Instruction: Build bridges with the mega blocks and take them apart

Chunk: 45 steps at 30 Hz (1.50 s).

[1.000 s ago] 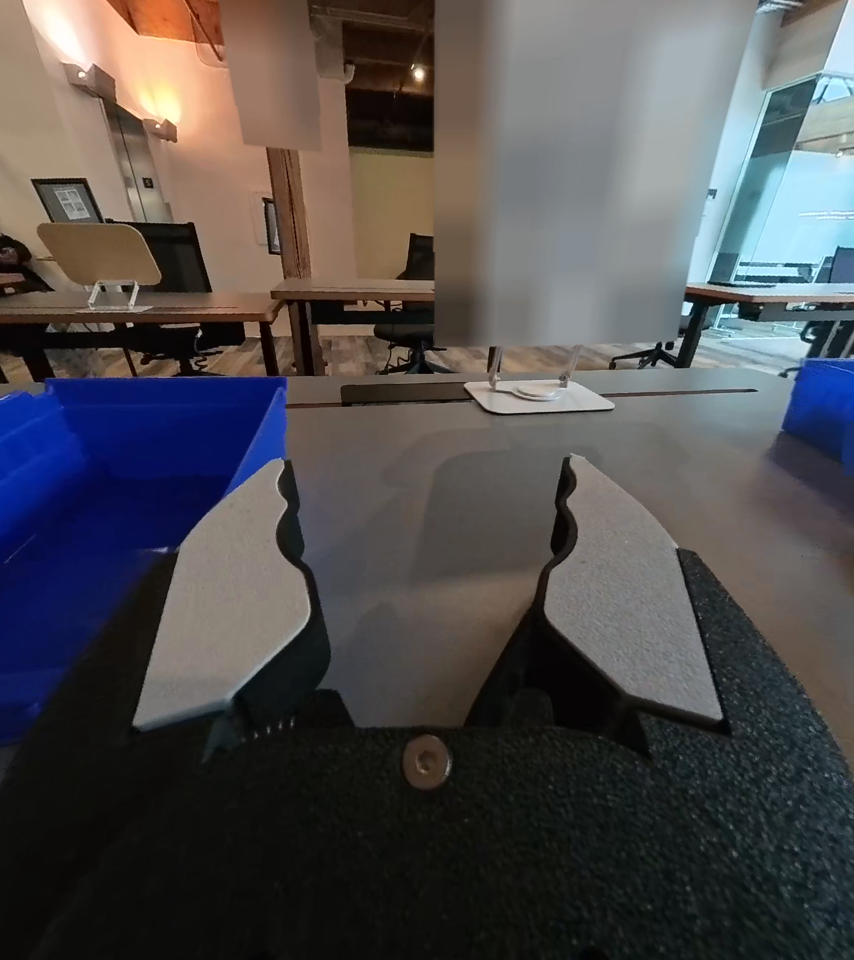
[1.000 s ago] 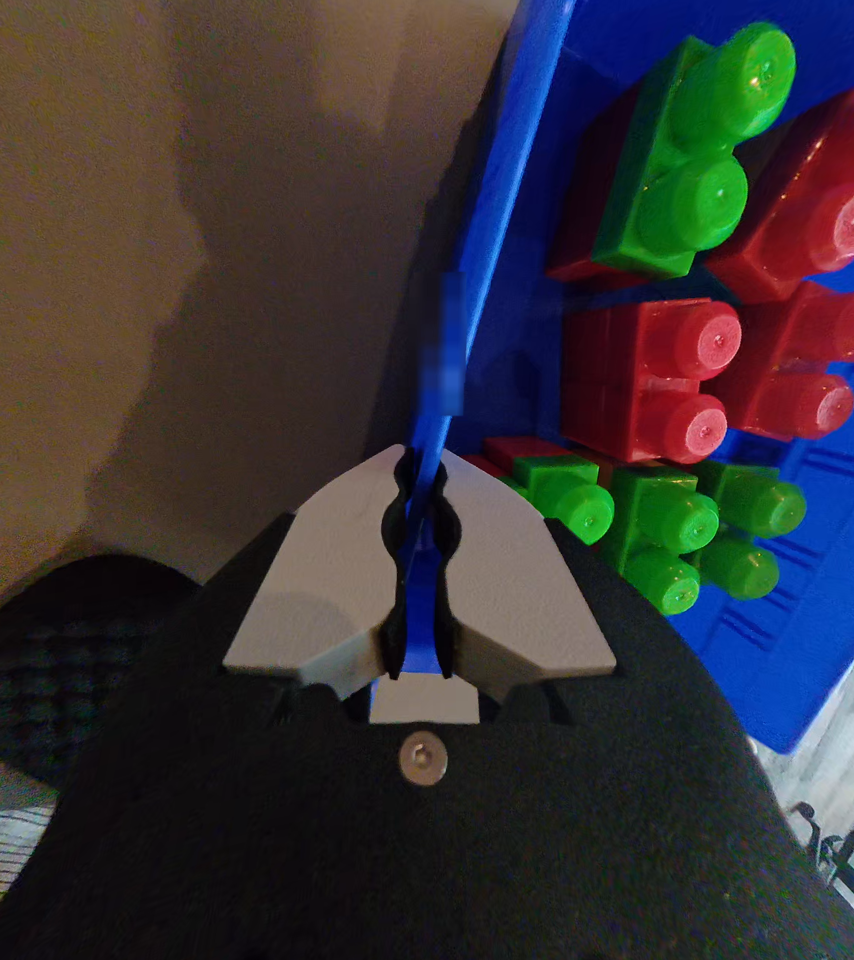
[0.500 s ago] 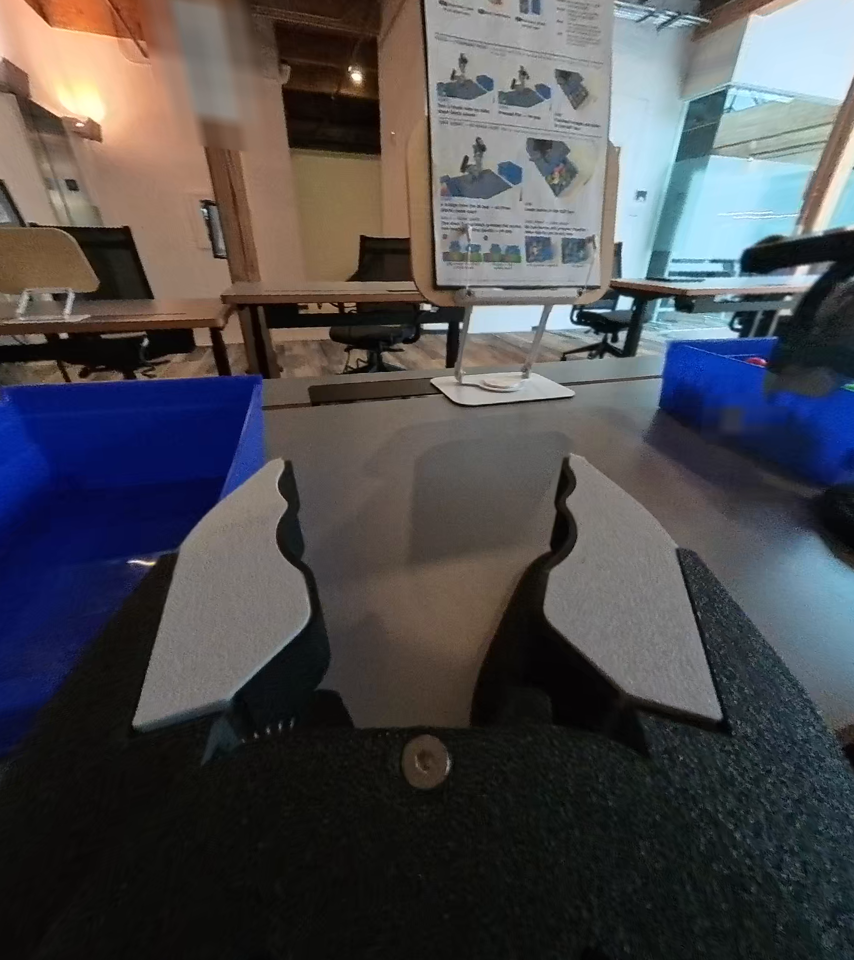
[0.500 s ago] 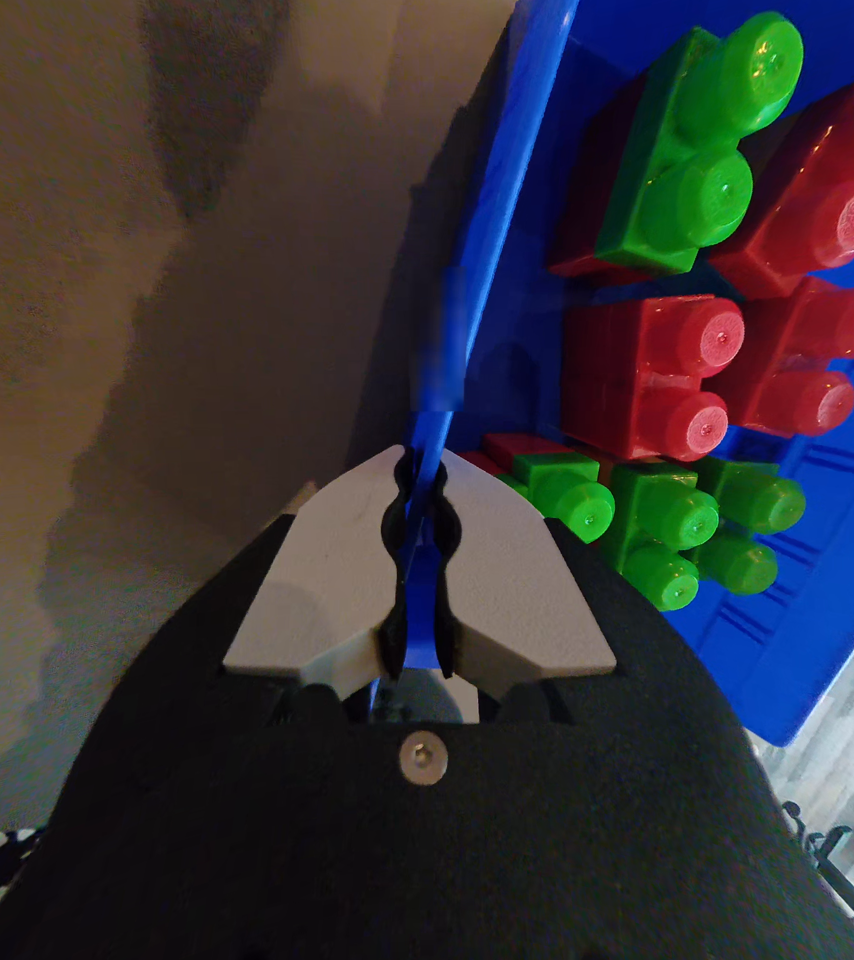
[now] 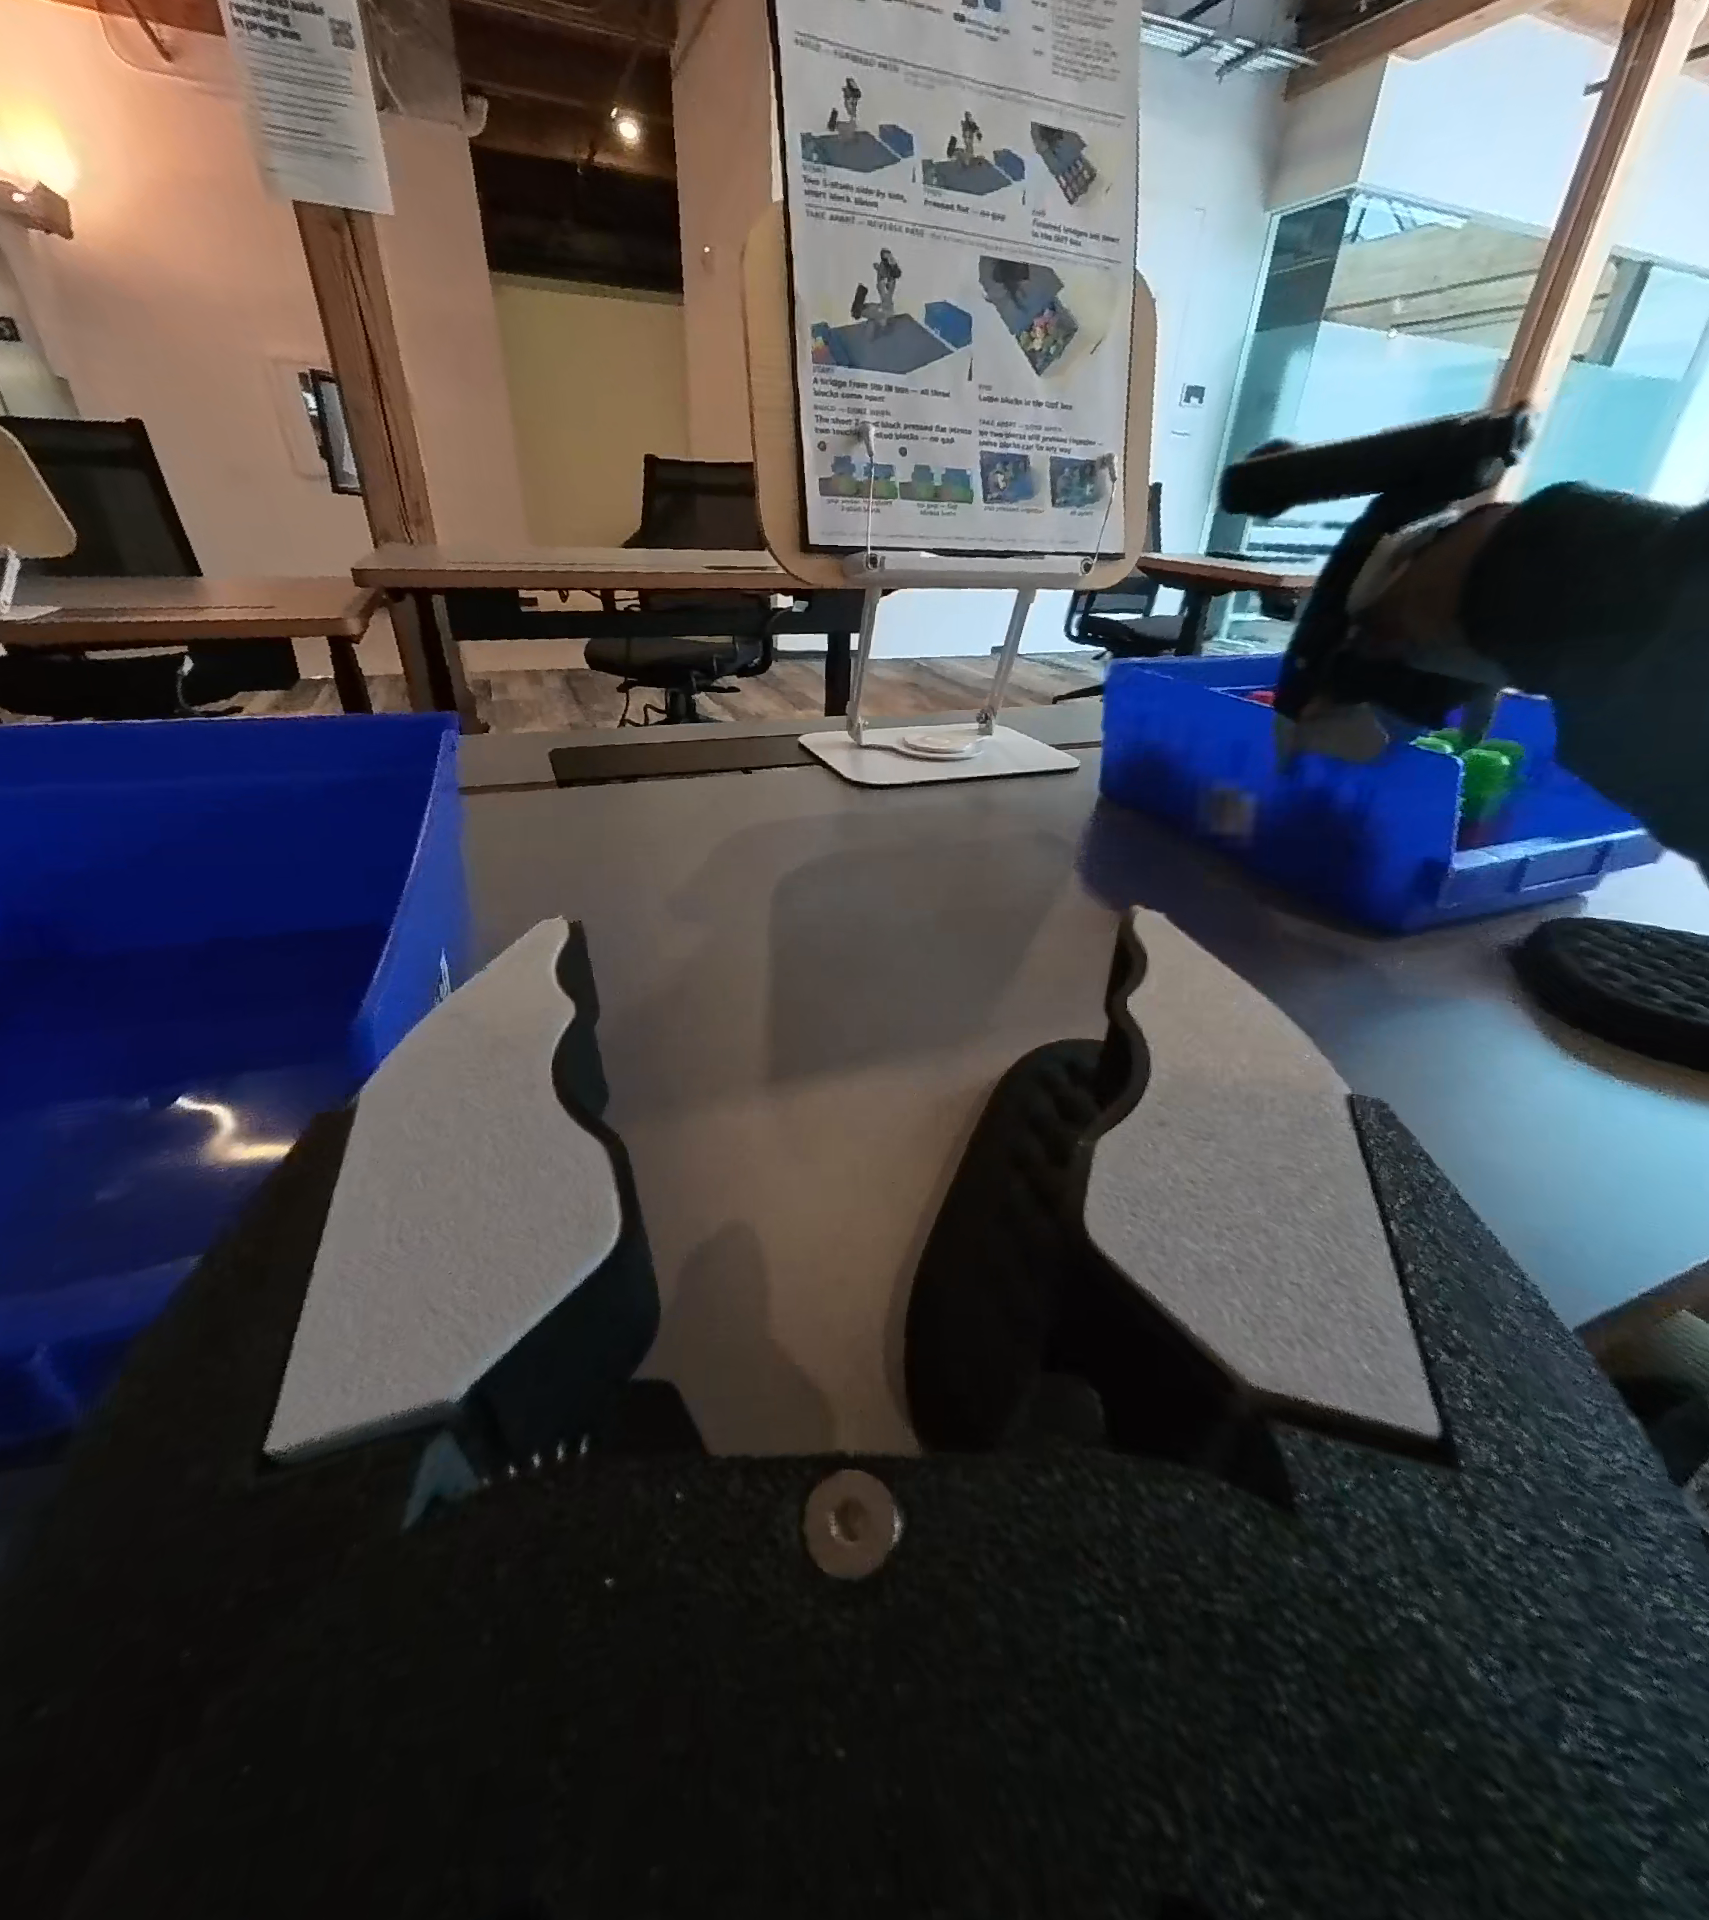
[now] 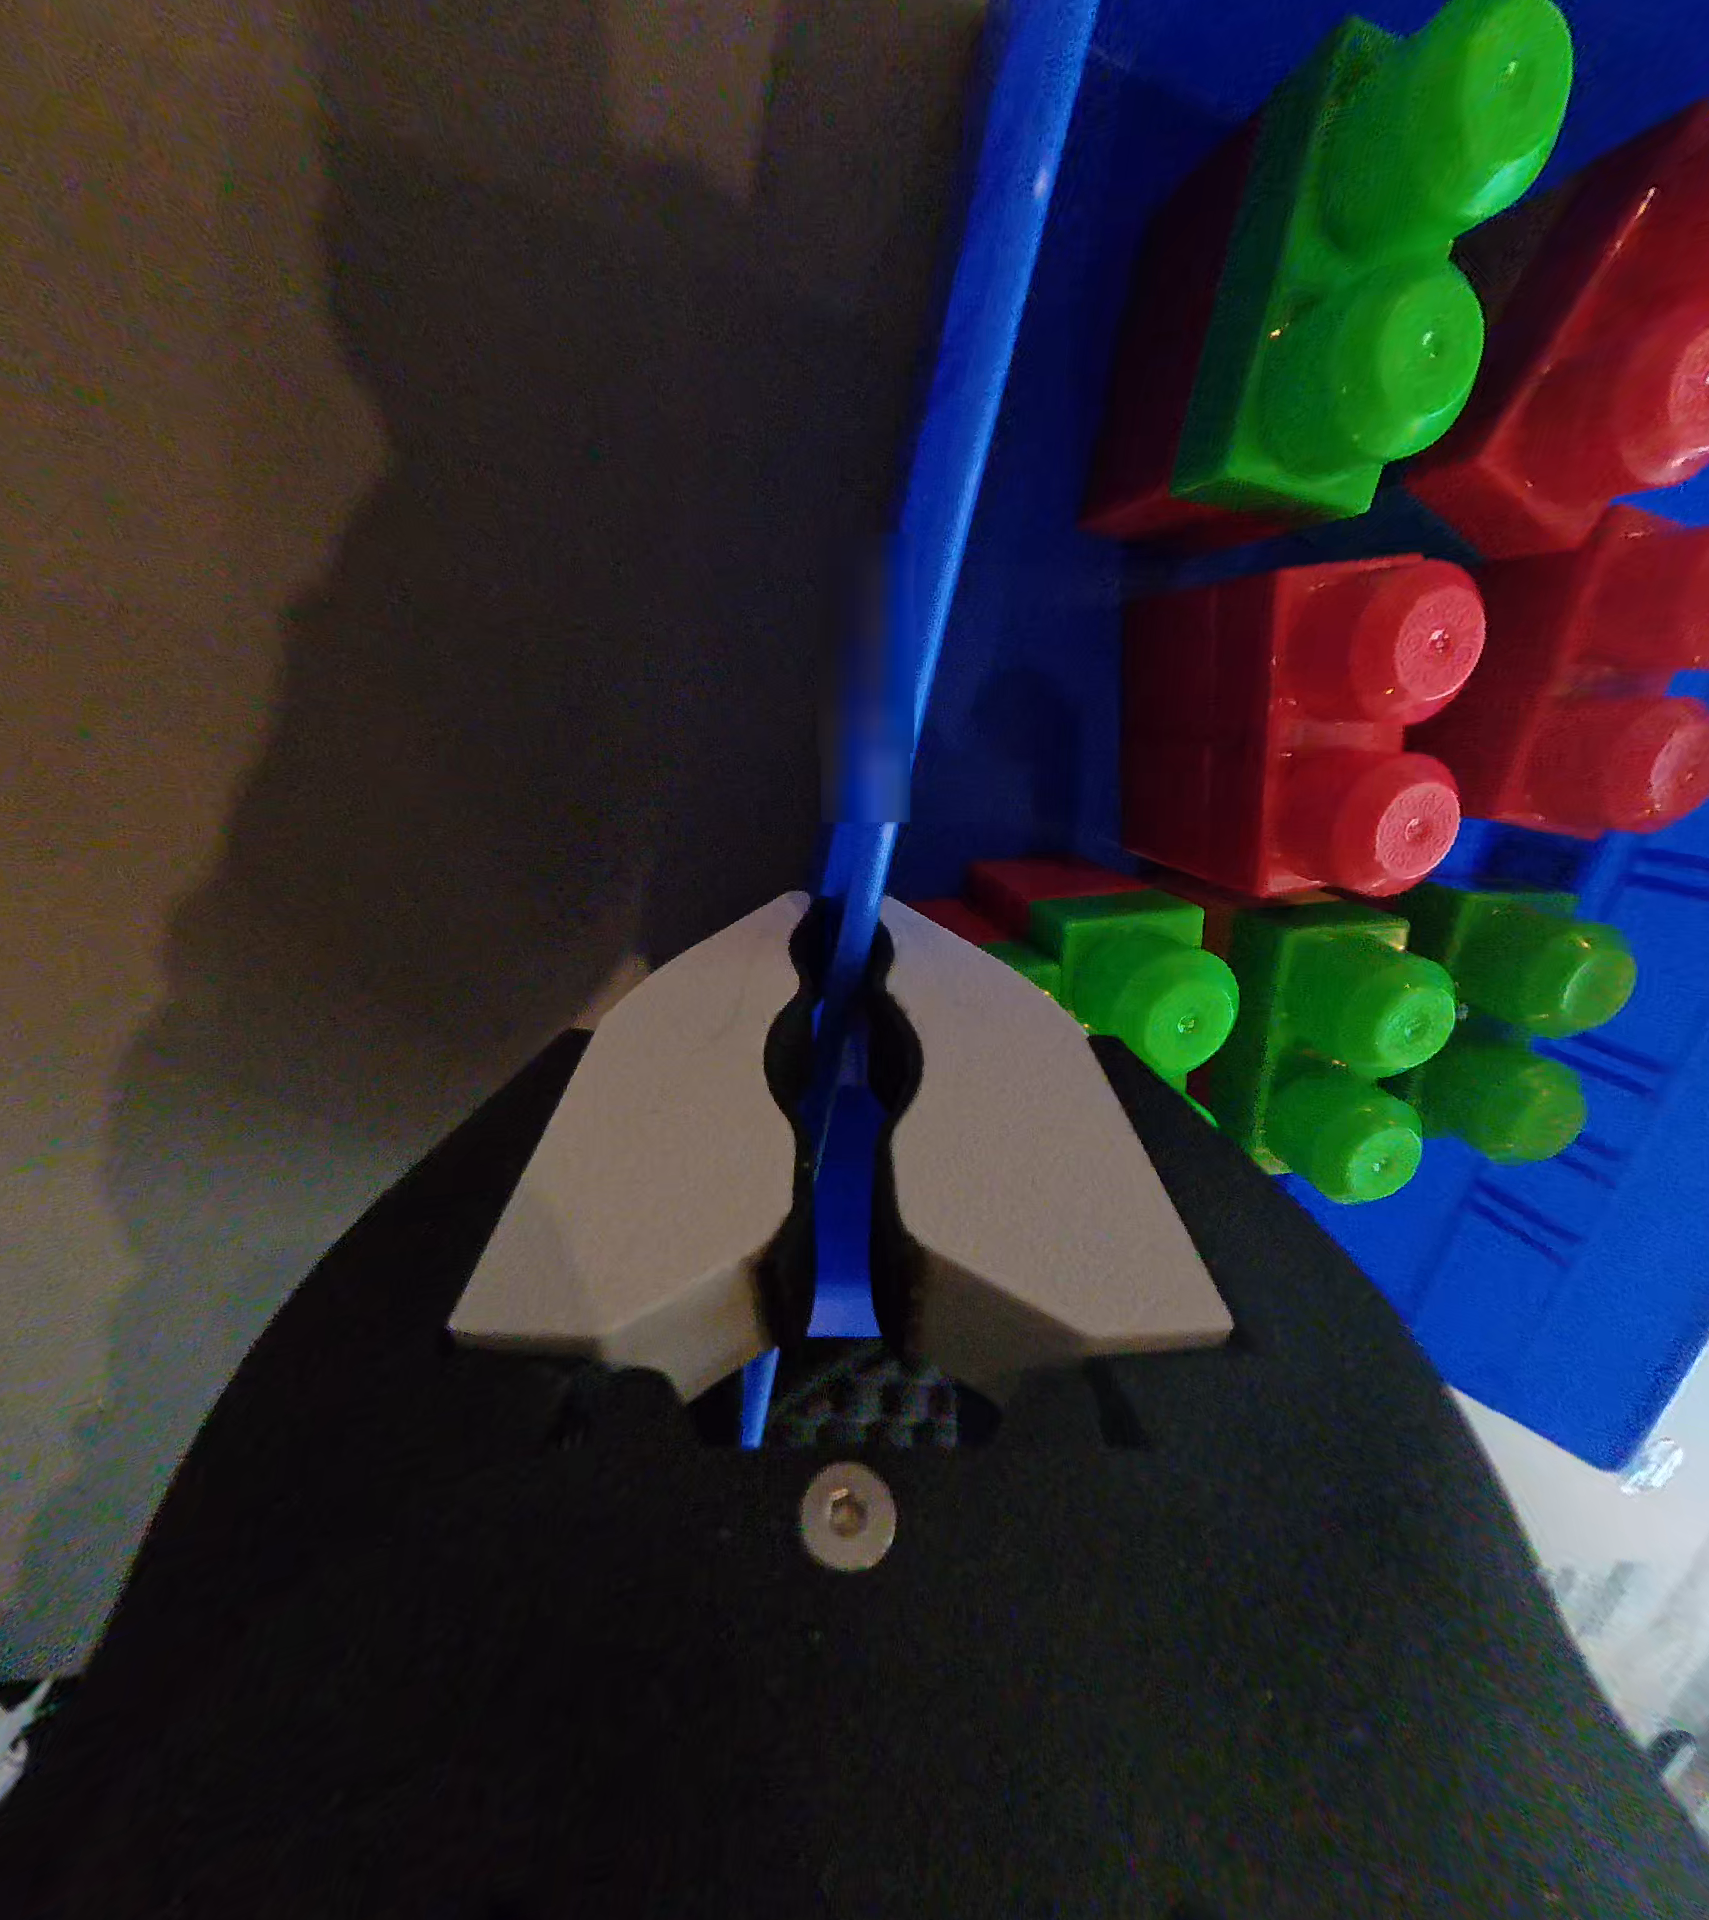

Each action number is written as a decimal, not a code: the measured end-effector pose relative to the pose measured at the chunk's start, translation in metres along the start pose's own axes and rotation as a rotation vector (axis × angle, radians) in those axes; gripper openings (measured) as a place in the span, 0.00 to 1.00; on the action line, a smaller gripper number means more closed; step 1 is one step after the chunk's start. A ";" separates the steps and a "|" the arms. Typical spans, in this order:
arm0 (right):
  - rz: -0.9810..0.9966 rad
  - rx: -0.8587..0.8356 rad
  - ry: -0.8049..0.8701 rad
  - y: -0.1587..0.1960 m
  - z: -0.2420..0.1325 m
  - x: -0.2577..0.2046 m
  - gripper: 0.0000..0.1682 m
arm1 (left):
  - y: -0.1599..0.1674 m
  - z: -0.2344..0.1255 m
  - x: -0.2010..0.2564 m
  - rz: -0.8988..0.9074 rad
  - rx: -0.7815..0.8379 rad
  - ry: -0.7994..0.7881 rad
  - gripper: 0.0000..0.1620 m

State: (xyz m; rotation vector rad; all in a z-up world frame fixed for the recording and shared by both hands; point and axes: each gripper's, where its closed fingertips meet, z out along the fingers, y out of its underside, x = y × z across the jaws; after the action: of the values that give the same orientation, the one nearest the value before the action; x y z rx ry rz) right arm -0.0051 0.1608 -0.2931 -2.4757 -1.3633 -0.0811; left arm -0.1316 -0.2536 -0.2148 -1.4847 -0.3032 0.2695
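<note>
1. Right tongs (image 6: 845,997) are clamped on the thin side wall of the blue bin (image 6: 985,343), likely to drag or steady it (no block gripped).
2. Mega blocks (image 6: 1307,727), red and green, sit inside that bin, studs toward the camera, just beside the pinched wall.
3. Left tongs (image 5: 850,1039) are spread wide, empty, hovering over the bare bench (image 5: 881,883), probably waiting.
4. A second blue bin (image 5: 154,883) lies left; an instruction sheet on a stand (image 5: 954,312) stands beyond.

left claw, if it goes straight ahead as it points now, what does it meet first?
Probably nothing soon: the open left claw points over bare table. The white base of the sign stand lies first in line, though depth is unclear.
</note>
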 end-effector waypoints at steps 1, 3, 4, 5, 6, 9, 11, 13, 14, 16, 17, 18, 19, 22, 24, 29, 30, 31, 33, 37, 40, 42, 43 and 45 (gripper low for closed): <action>0.003 -0.001 0.003 -0.002 -0.001 -0.005 0.03 | -0.001 -0.002 0.001 -0.001 0.004 0.006 0.58; -0.006 -0.009 0.008 -0.005 -0.002 -0.015 0.02 | -0.002 -0.006 0.002 0.001 0.008 0.011 0.58; -0.009 -0.011 0.007 -0.006 -0.003 -0.019 0.02 | -0.002 -0.008 0.002 0.003 0.009 0.010 0.58; -0.006 -0.011 0.004 -0.009 -0.003 -0.024 0.02 | -0.002 -0.010 0.002 0.004 0.011 0.009 0.58; -0.007 -0.012 0.005 -0.011 -0.004 -0.028 0.02 | -0.003 -0.011 0.001 0.003 0.013 0.007 0.58; -0.021 -0.019 0.015 -0.015 -0.004 -0.039 0.02 | -0.003 -0.014 0.000 0.004 0.014 0.008 0.58; -0.032 -0.013 0.008 -0.019 -0.005 -0.046 0.02 | -0.002 -0.014 0.000 0.010 0.005 0.010 0.58; -0.026 -0.003 0.005 -0.021 -0.006 -0.051 0.03 | -0.002 -0.015 -0.001 0.011 0.001 0.009 0.58; -0.024 0.002 0.003 -0.022 -0.006 -0.053 0.03 | -0.003 -0.015 -0.001 0.009 0.002 0.011 0.58; -0.026 0.017 0.000 -0.025 -0.006 -0.057 0.03 | -0.004 -0.016 -0.001 0.010 0.004 0.014 0.58; -0.026 0.029 -0.006 -0.026 -0.005 -0.058 0.04 | -0.004 -0.017 -0.001 0.012 0.007 0.012 0.58; -0.034 0.046 -0.016 -0.027 -0.005 -0.060 0.06 | -0.004 -0.017 -0.001 0.014 0.008 0.011 0.58; -0.044 0.068 -0.039 -0.028 -0.006 -0.063 0.10 | -0.004 -0.017 -0.001 0.013 0.006 0.012 0.58; -0.068 0.139 -0.119 -0.031 -0.011 -0.072 0.30 | -0.002 -0.015 -0.002 0.013 -0.004 0.008 0.58; -0.087 0.208 -0.114 -0.033 -0.022 -0.067 0.39 | -0.001 -0.014 -0.002 0.014 -0.010 0.003 0.58; -0.130 0.451 -0.213 -0.035 -0.069 -0.058 0.46 | 0.002 -0.008 -0.006 0.038 -0.042 -0.020 0.58; -0.130 0.503 -0.230 -0.033 -0.080 -0.053 0.47 | 0.002 -0.006 -0.008 0.047 -0.050 -0.027 0.58; -0.125 0.559 -0.245 -0.031 -0.092 -0.046 0.47 | 0.002 -0.005 -0.009 0.057 -0.058 -0.035 0.58; -0.117 0.682 -0.288 -0.025 -0.116 -0.034 0.47 | 0.001 -0.002 -0.013 0.081 -0.078 -0.055 0.59; -0.109 0.909 -0.404 0.000 -0.157 -0.008 0.47 | -0.006 0.006 -0.022 0.140 -0.118 -0.100 0.60; -0.088 1.024 -0.450 0.025 -0.173 0.018 0.47 | -0.013 0.015 -0.030 0.187 -0.158 -0.131 0.60; -0.074 1.064 -0.432 0.041 -0.173 0.040 0.47 | -0.019 0.021 -0.038 0.225 -0.187 -0.166 0.61; -0.072 1.065 -0.417 0.049 -0.170 0.050 0.46 | -0.023 0.024 -0.043 0.241 -0.202 -0.185 0.60; -0.073 1.057 -0.378 0.065 -0.160 0.069 0.46 | -0.028 0.031 -0.056 0.269 -0.247 -0.219 0.58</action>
State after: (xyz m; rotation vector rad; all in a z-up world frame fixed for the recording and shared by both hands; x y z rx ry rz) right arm 0.1026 0.1372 -0.1437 -1.5665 -1.1597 0.8883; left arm -0.1950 -0.2465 -0.1868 -1.7455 -0.3196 0.6317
